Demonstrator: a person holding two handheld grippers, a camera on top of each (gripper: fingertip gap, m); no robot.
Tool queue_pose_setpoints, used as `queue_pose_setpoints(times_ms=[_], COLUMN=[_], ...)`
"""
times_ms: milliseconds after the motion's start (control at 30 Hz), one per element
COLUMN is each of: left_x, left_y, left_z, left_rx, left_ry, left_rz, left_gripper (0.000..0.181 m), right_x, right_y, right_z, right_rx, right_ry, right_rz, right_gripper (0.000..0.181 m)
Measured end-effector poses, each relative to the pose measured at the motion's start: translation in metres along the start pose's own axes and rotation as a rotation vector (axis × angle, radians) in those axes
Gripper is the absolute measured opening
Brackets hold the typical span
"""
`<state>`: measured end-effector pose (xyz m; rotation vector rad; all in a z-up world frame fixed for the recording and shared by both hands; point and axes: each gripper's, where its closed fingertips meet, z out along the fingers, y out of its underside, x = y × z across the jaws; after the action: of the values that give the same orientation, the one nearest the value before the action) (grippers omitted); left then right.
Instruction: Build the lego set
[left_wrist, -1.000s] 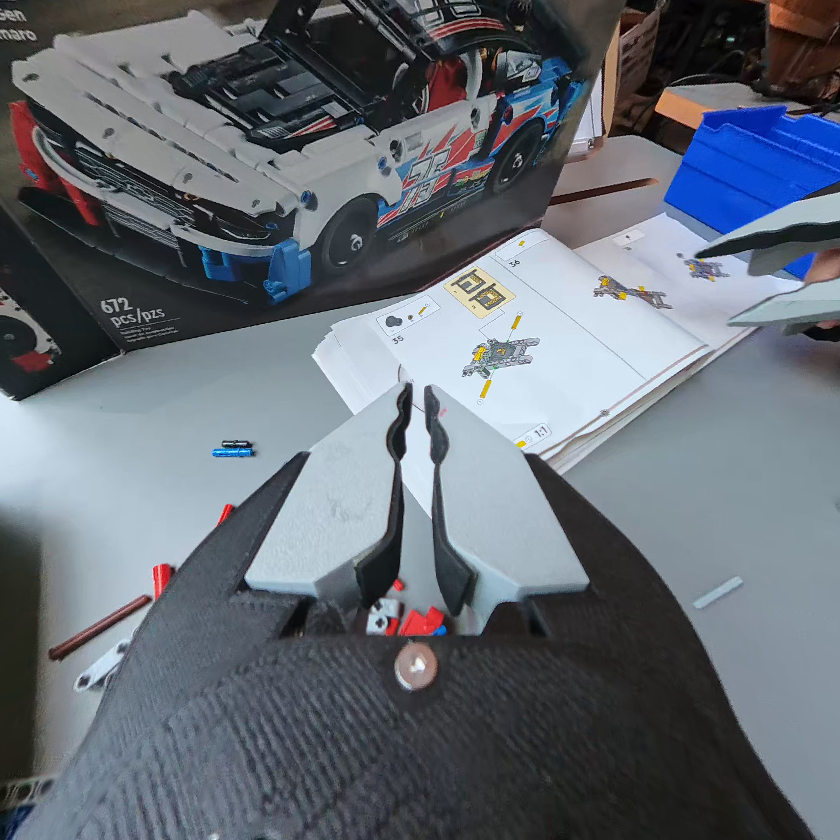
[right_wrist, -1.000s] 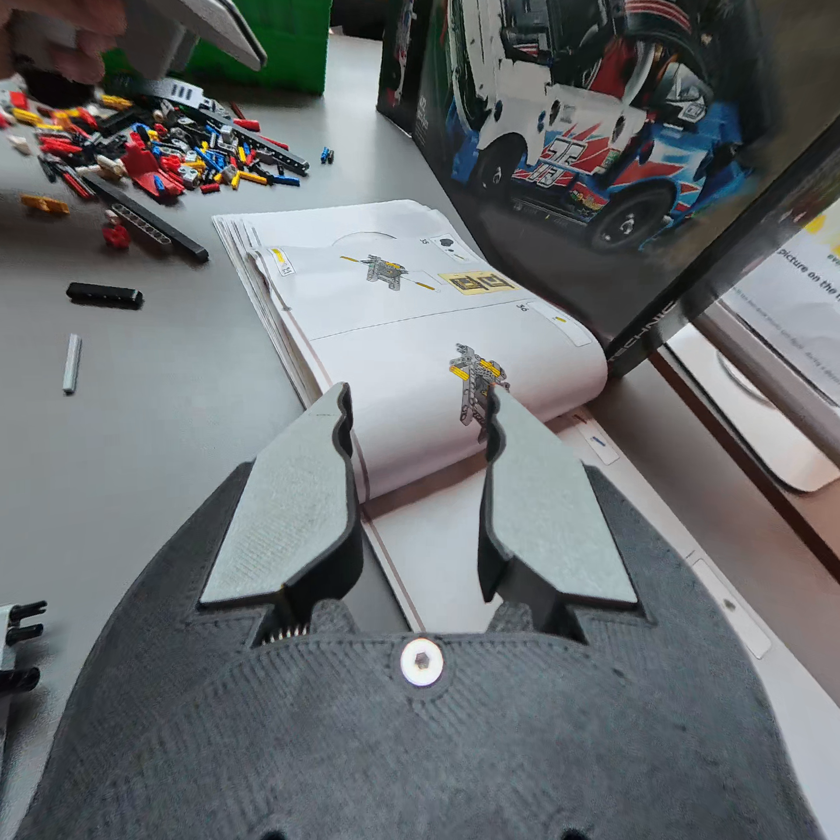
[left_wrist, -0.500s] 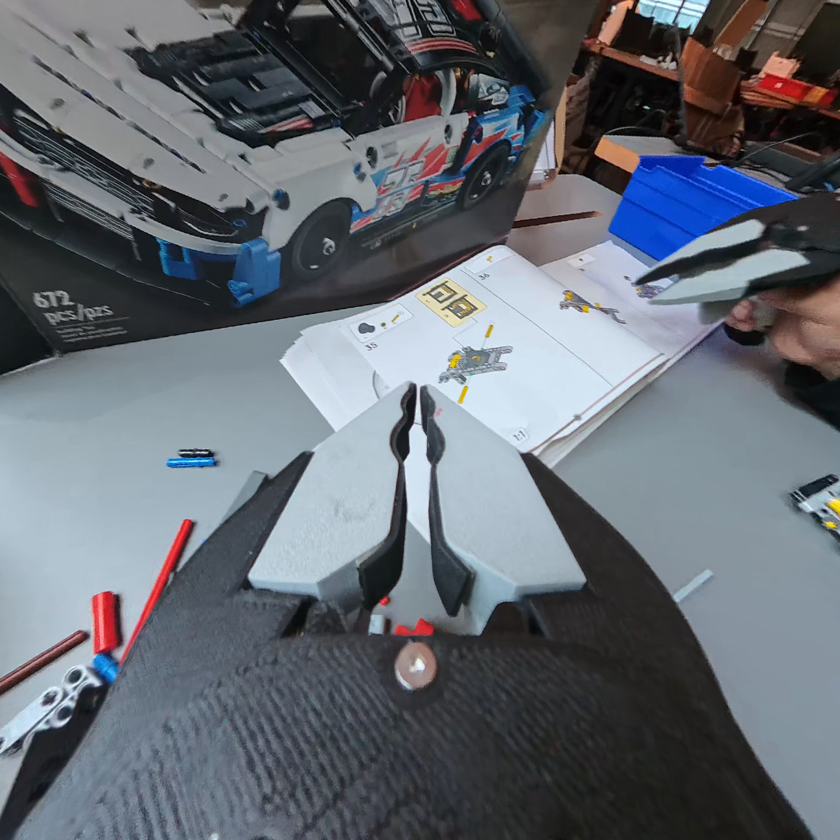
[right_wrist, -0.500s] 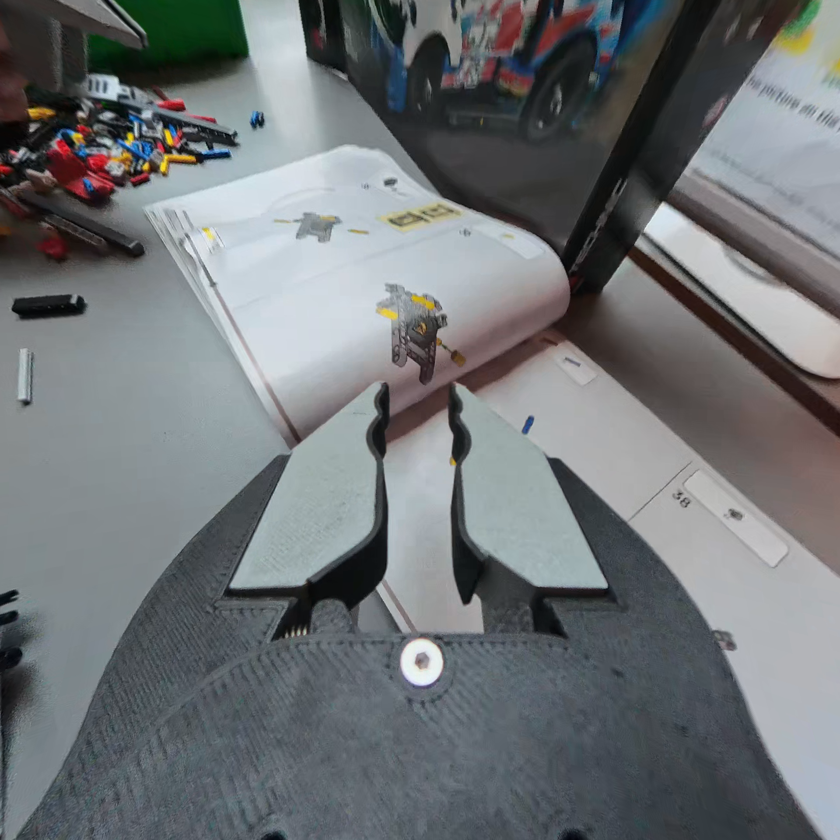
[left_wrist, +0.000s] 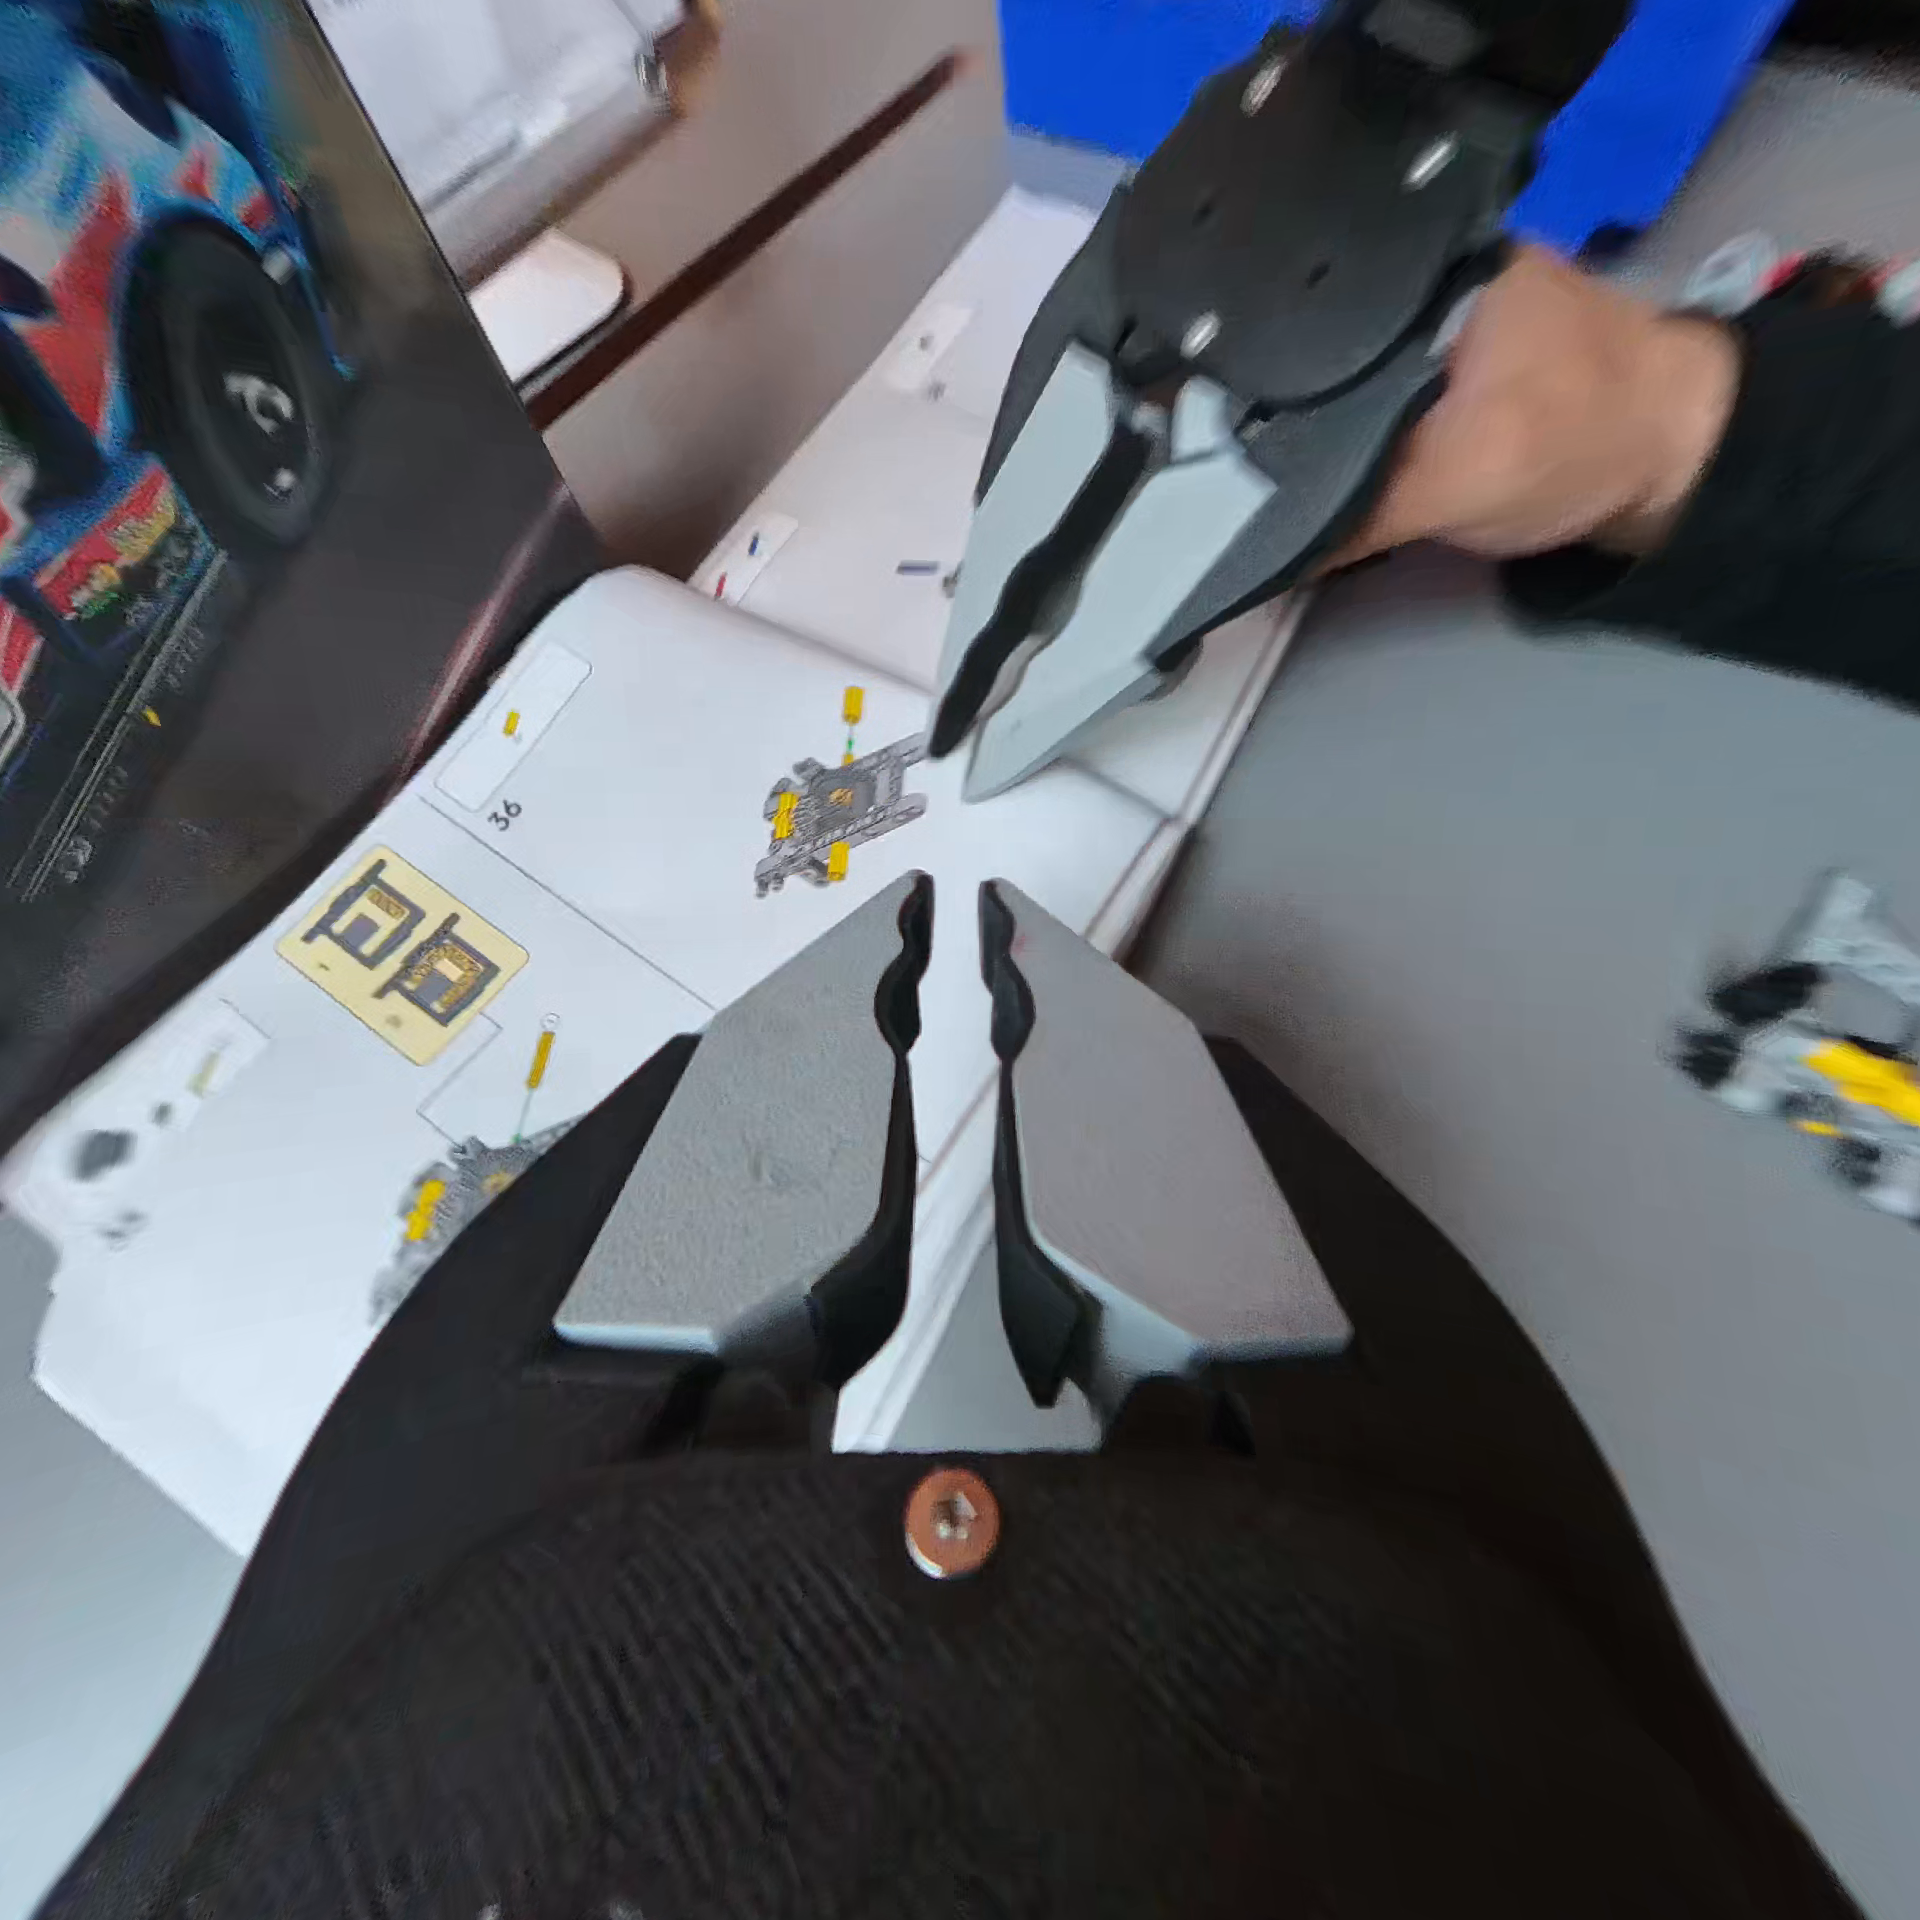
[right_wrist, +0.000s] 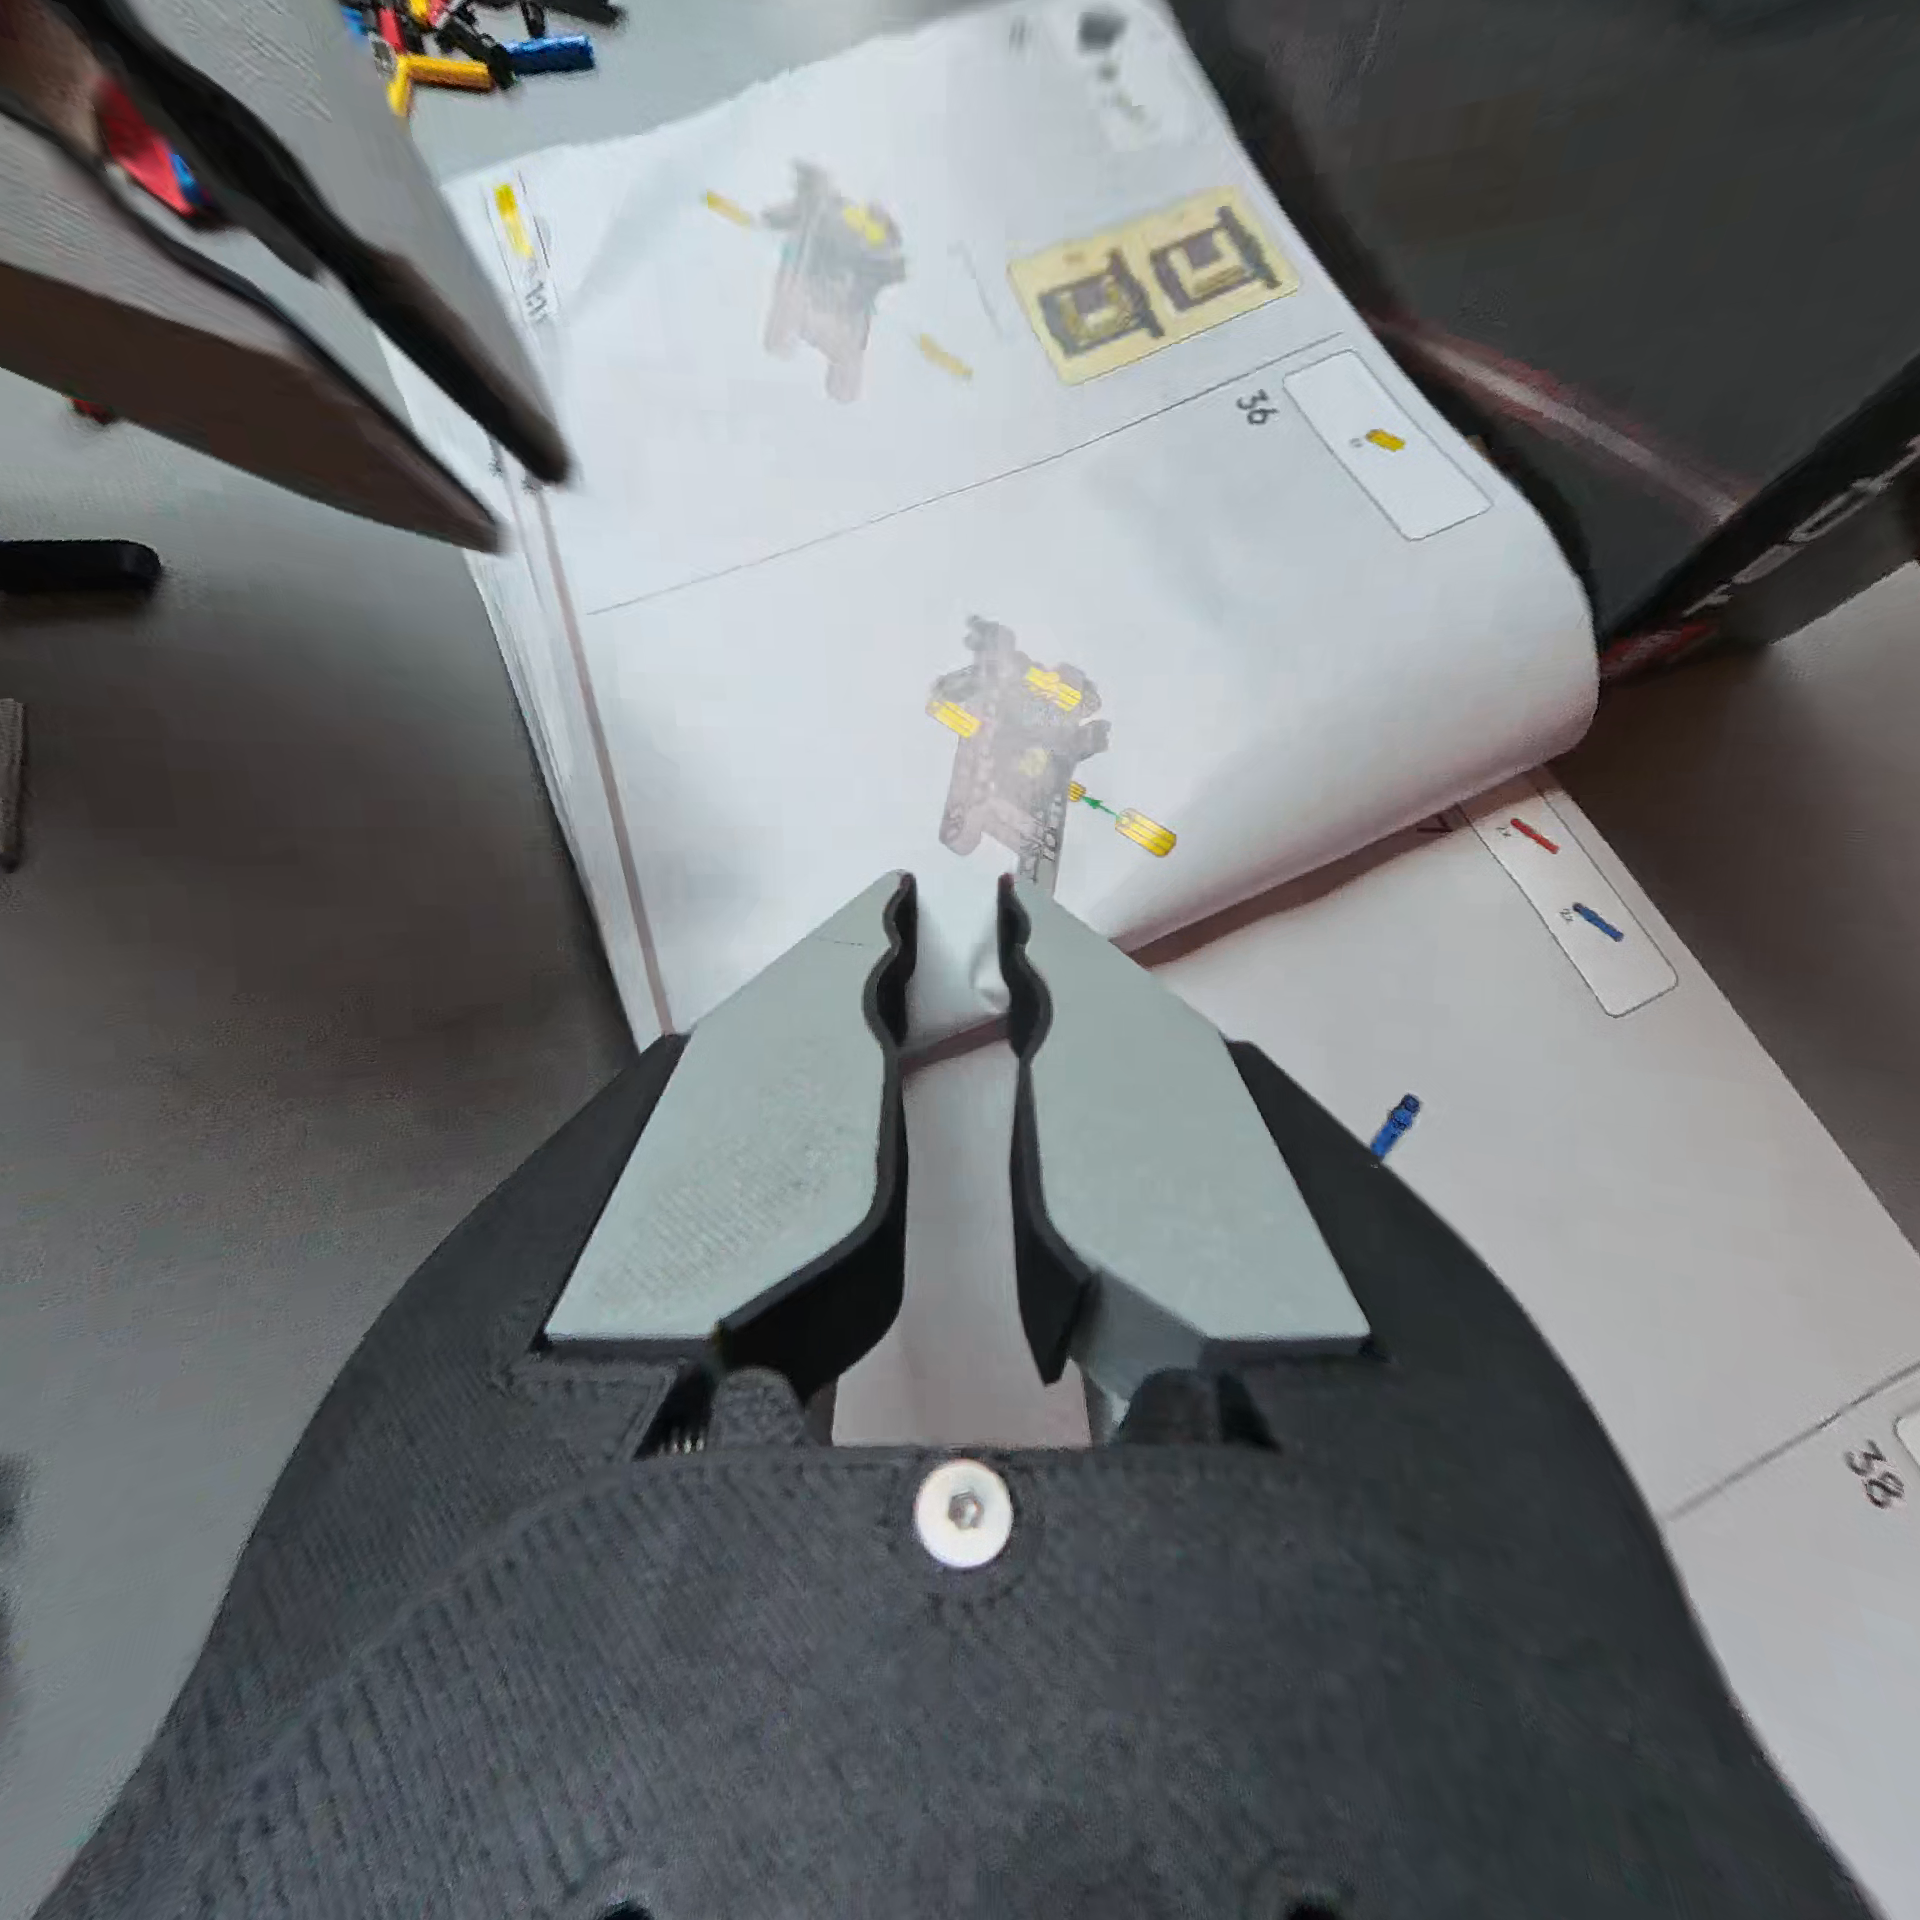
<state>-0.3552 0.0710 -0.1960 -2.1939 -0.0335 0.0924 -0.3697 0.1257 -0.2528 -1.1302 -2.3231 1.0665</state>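
Left gripper (left_wrist: 951, 899): jaws drawn to a narrow slot, nothing between them; tips hang over the near edge of the instruction booklet (left_wrist: 644, 831).
Right gripper (right_wrist: 954, 896): jaws likewise narrow and empty, pointing at the curled edge of the raised page; in the left wrist view it comes in from the far right, a hand (left_wrist: 1558, 416) around its body, its tips just beside a printed build diagram.
Instruction booklet: lies open on the grey table (left_wrist: 1507, 831), its far edge against the set's box (left_wrist: 208, 520); the left-hand page bulges upward by the spine.
Box: stands upright at the far side of the table, a printed car on its face.
Partly built assembly (left_wrist: 1818, 1070): grey, black and yellow, blurred, on the table near its right edge, well apart from the booklet.
Loose pieces (right_wrist: 468, 62): scattered at the far left of the table, beyond the booklet.
Blue pin (right_wrist: 1394, 1125): lies on the flat right-hand page, just beside the right gripper's body.
Blue bin (left_wrist: 1662, 135): far right corner, behind the right gripper.
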Motion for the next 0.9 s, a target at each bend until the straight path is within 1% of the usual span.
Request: queue_pose_setpoints(times_ms=[33, 67, 100, 133, 167, 200, 267, 300, 333, 433, 533, 567, 600, 667, 700, 767, 833, 867, 900], left_x=[-0.008, -0.019, -0.025, -0.028, -0.028, -0.028, -0.03, -0.03, -0.029, -0.024, -0.016, -0.015, -0.014, -0.014, -0.014, -0.016, -0.02, -0.02, -0.018], left_y=[0.008, 0.019, 0.031, 0.042, 0.052, 0.058, 0.06, 0.061, 0.064, 0.069, 0.074, 0.075, 0.075, 0.075, 0.075, 0.075, 0.076, 0.074, 0.064], left_z=[0.014, 0.024, 0.033, 0.039, 0.044, 0.046, 0.044, 0.042, 0.039, 0.031, 0.022, 0.021, 0.021, 0.021, 0.021, 0.02, 0.019, 0.019, 0.022], left_rx=[-0.06, -0.121, -0.181, -0.232, -0.265, -0.272, -0.257, -0.265, -0.275, -0.285, -0.298, -0.29, -0.274, -0.247, -0.242, -0.242, -0.255, -0.243, -0.197], left_ry=[-0.05, -0.104, -0.124, -0.119, -0.107, -0.098, -0.092, -0.09, -0.087, -0.066, -0.032, -0.022, -0.02, -0.013, -0.009, -0.01, -0.02, -0.016, 0.006], left_rz=[0.023, 0.033, 0.026, 0.001, -0.03, -0.057, -0.092, -0.1, -0.107, -0.131, -0.164, -0.177, -0.182, -0.201, -0.21, -0.211, -0.188, -0.187, -0.191], left_gripper=[0.0, 0.0, 0.0, 0.0, 0.0, 0.0, 0.0, 0.0, 0.0, 0.0, 0.0, 0.0, 0.0, 0.0, 0.0, 0.0, 0.0, 0.0, 0.0], right_x=[0.009, 0.025, 0.046, 0.066, 0.081, 0.086, 0.079, 0.076, 0.075, 0.072, 0.076, 0.078, 0.077, 0.071, 0.074, 0.074, 0.071, 0.069, 0.066], right_y=[-0.003, -0.008, -0.011, -0.008, -0.001, 0.006, 0.019, 0.023, 0.022, 0.019, 0.01, 0.004, 0.0, 0.002, 0.002, -0.002, -0.007, -0.009, -0.011], right_z=[-0.006, -0.015, -0.026, -0.036, -0.04, -0.038, -0.021, -0.017, -0.016, -0.016, -0.015, -0.014, -0.01, 0.008, 0.012, 0.017, 0.023, 0.025, 0.026], right_rx=[0.039, 0.089, 0.129, 0.133, 0.102, 0.063, 0.0, -0.051, -0.055, -0.068, -0.06, -0.043, -0.036, -0.087, -0.111, -0.112, -0.061, -0.023, 0.002], right_ry=[0.06, 0.162, 0.278, 0.384, 0.451, 0.463, 0.429, 0.442, 0.479, 0.582, 0.657, 0.657, 0.619, 0.456, 0.41, 0.286, 0.17, 0.127, 0.089], right_rz=[-0.02, -0.041, -0.059, -0.066, -0.055, -0.044, -0.075, -0.123, -0.18, -0.341, -0.447, -0.442, -0.405, -0.254, -0.162, -0.024, 0.054, 0.065, 0.08], right_gripper=[0.016, 0.013, 0.01, 0.008, 0.008, 0.009, 0.009, 0.004, 0.0, 0.0, 0.0, 0.0, 0.0, 0.0, 0.0, 0.0, 0.0, 0.0, 0.0])
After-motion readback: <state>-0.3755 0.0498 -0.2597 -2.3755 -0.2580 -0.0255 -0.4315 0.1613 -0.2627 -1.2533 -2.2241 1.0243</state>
